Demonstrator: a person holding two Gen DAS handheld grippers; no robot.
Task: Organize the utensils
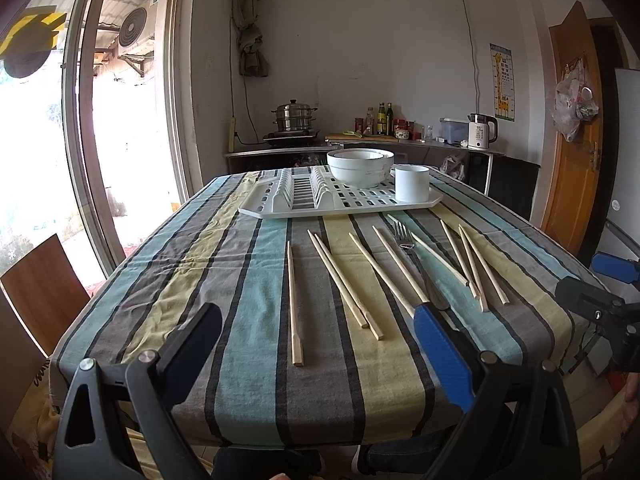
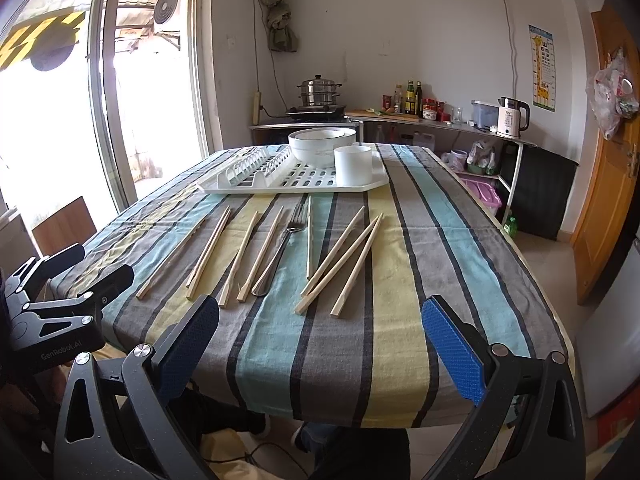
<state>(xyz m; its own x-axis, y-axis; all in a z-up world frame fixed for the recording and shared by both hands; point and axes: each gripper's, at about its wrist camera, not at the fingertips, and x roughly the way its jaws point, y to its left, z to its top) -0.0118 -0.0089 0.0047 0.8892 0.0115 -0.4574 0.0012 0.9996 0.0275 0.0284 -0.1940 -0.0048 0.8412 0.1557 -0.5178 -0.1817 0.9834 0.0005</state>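
On the striped tablecloth (image 2: pixel 400 264), loose wooden chopsticks (image 2: pixel 344 256) lie scattered in a row with a metal fork (image 2: pixel 280 252) among them, all just in front of the white drying rack (image 2: pixel 280 184), which carries stacked bowls (image 2: pixel 320 146) and a white cup (image 2: pixel 353 165). The left gripper (image 1: pixel 316 344) and right gripper (image 2: pixel 320 340) both hover over the near table edge, jaws spread wide and holding nothing, apart from the utensils.
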